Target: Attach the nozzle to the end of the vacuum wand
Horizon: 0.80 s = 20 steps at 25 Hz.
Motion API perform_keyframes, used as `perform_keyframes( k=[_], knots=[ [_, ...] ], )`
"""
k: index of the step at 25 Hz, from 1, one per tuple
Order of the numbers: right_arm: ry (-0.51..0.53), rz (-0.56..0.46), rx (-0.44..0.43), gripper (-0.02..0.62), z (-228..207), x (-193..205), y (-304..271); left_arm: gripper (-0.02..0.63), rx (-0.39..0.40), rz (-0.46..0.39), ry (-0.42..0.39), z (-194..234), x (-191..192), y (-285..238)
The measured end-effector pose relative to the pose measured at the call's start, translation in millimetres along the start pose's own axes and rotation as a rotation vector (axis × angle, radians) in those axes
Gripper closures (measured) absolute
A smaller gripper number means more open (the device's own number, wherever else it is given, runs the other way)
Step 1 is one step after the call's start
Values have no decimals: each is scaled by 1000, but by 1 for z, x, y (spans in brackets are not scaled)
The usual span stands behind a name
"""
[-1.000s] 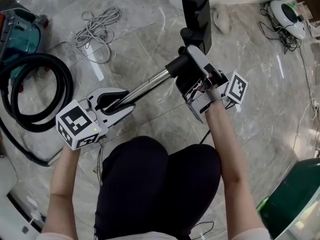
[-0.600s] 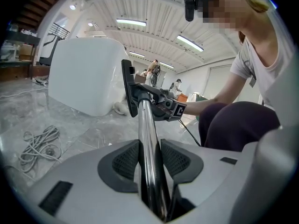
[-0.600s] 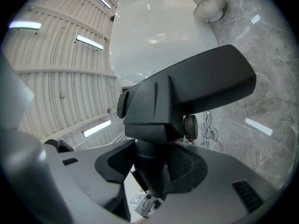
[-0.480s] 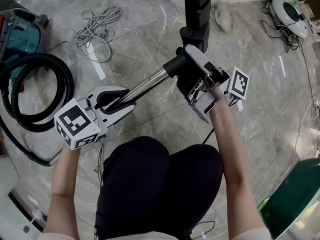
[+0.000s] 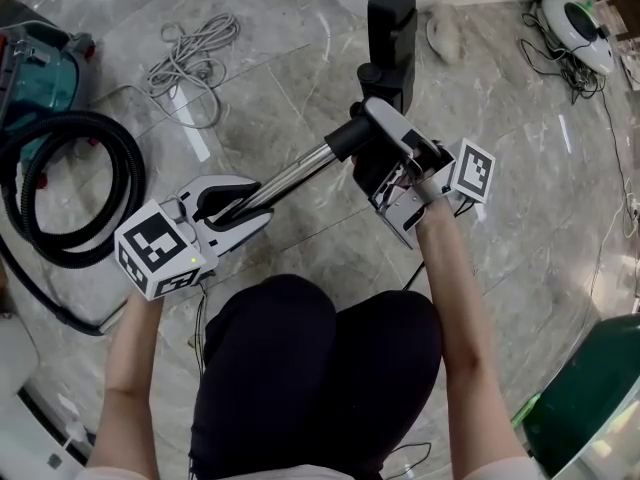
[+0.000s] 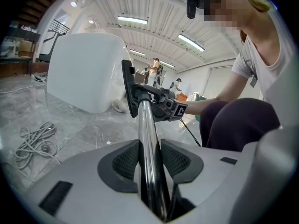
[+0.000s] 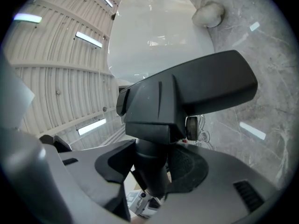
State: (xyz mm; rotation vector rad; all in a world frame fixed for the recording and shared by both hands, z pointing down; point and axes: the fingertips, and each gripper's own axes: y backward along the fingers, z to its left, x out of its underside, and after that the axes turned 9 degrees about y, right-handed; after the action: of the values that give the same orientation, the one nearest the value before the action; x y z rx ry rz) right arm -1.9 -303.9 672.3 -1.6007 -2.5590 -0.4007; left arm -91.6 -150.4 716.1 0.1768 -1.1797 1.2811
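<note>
Clamping the nozzle [image 5: 391, 28], the right tool [image 5: 374, 154] holds it, seemingly, on the wand [image 5: 290, 176].

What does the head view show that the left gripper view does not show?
Only the head view: the coiled black hose and the teal vacuum body on the floor, and the left gripper seen from outside. Only the left gripper view: the ceiling lights, distant people, and the left gripper's pads pressing on the wand. Both: the wand, the black nozzle at its far end, the right gripper closed on the nozzle's neck, and the grey cable.
</note>
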Motion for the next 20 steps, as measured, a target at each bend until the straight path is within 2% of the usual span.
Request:
perform_keyframes(
  k=[4, 8, 13, 15, 20],
  knots=[
    [68, 43, 36, 394, -2, 2, 1, 451, 5, 1, -1, 1, 2, -3],
    [57, 5, 43, 394, -4, -3, 11, 451, -5, 19, -29, -3, 0, -12],
    [55, -59, 121, 394, -18, -15, 35, 449, -20, 75, -79, -6, 2, -37],
    [53, -95, 162, 394, -27, -21, 47, 448, -32, 108, -121, -8, 4, -50],
    [113, -128, 327, 394, -58, -31, 78, 431, -62, 251, -312, -12, 16, -88]
  ],
)
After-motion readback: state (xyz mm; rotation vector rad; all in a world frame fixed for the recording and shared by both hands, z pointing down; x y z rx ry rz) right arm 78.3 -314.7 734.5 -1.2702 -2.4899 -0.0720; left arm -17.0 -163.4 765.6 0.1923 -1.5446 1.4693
